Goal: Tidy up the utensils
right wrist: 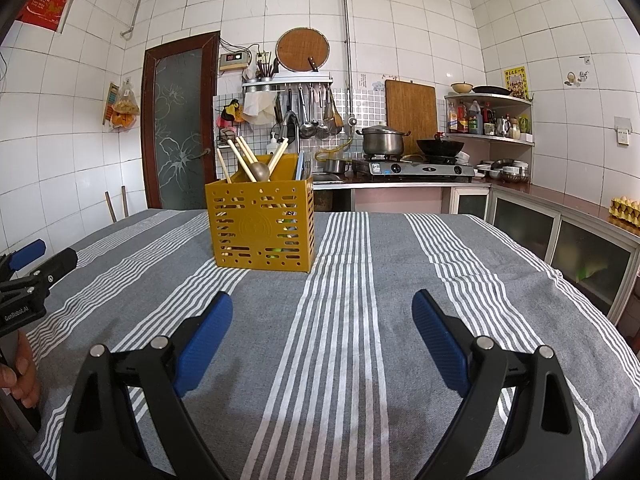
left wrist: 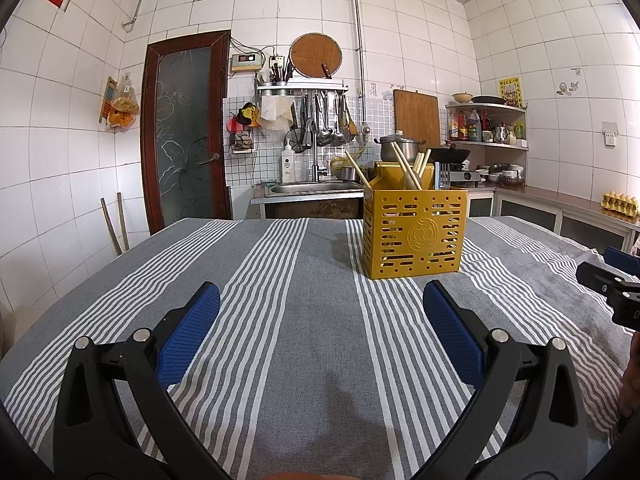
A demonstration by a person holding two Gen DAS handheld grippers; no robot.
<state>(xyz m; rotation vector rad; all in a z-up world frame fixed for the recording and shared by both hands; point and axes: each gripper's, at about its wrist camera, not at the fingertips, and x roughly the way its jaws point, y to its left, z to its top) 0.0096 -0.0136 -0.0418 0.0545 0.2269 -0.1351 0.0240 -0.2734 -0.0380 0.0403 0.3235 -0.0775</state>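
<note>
A yellow perforated utensil holder (left wrist: 414,234) (right wrist: 262,226) stands upright on the grey striped tablecloth (left wrist: 304,320) (right wrist: 344,320). Wooden chopsticks (left wrist: 404,164) (right wrist: 240,156), a wooden spoon (right wrist: 261,171) and a blue-handled utensil (left wrist: 443,176) (right wrist: 301,165) stick out of it. My left gripper (left wrist: 321,296) hovers low over the cloth, short of the holder and left of it, jaws wide apart and empty. My right gripper (right wrist: 322,306) is likewise open and empty, with the holder ahead to its left. Each gripper also shows at the edge of the other's view, the right gripper (left wrist: 612,276) and the left gripper (right wrist: 32,264).
Behind the table are a sink (left wrist: 312,188), a stove with a pot (right wrist: 382,140) and wok (right wrist: 440,146), a corner shelf of bottles (right wrist: 488,120) and a counter with an egg tray (right wrist: 626,210). A person's hand (right wrist: 22,372) holds the left gripper. A door (left wrist: 184,132) stands back left.
</note>
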